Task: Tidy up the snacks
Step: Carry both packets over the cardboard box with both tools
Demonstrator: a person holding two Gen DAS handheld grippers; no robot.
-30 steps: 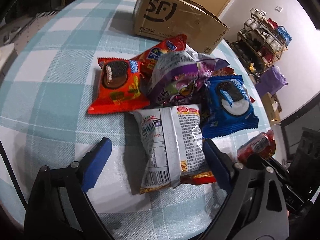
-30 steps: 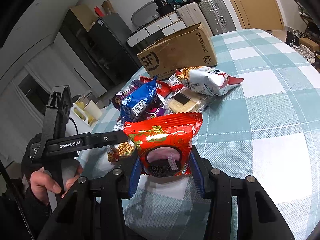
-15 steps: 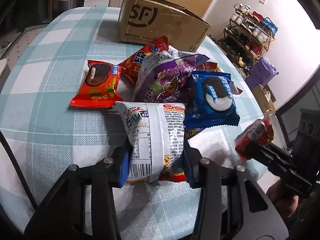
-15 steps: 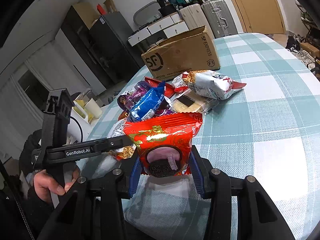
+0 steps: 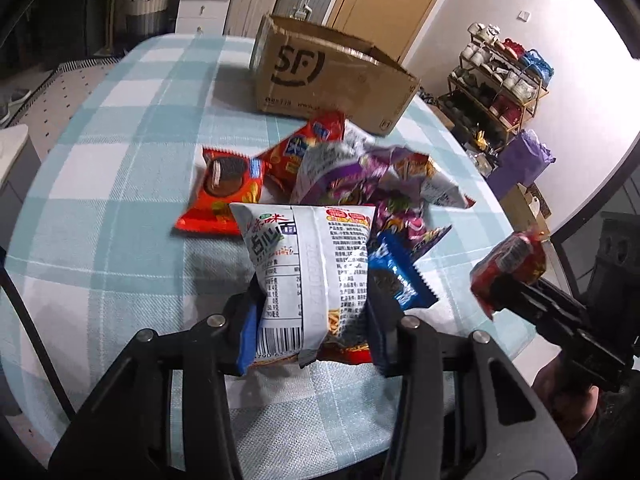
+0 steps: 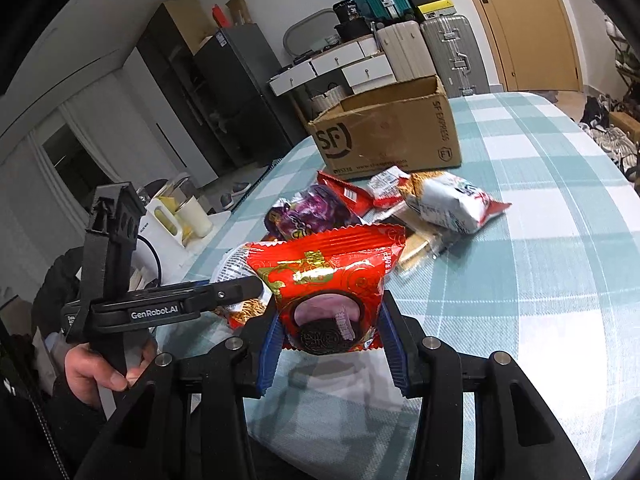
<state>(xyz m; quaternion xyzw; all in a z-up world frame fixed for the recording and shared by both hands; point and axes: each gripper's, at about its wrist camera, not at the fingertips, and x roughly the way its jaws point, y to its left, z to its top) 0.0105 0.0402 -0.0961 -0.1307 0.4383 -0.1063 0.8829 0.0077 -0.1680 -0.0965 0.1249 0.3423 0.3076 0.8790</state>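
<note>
My left gripper [image 5: 310, 320] is shut on a white noodle snack packet [image 5: 308, 264], lifted off the checked tablecloth. Behind it lies a pile: an orange-red cookie pack [image 5: 224, 192], a purple bag [image 5: 360, 184] and a blue cookie pack [image 5: 400, 276]. My right gripper [image 6: 332, 344] is shut on a red cookie pack [image 6: 332, 276], held above the table's near edge; in the left wrist view that pack [image 5: 508, 268] shows at the right. An open cardboard box [image 5: 332, 76] marked SF stands beyond the pile.
The table [image 6: 560, 280] has bare checked cloth to the right of the pile and at the left [image 5: 100, 160]. A white noodle bag [image 6: 452, 200] lies near the box [image 6: 388, 136]. A hand [image 6: 100, 372] holds the left gripper's handle off the table's left edge.
My left gripper's jaws went from wide open around the white packet to shut on it, then lifted it. The right gripper with the red pack rose slightly.
</note>
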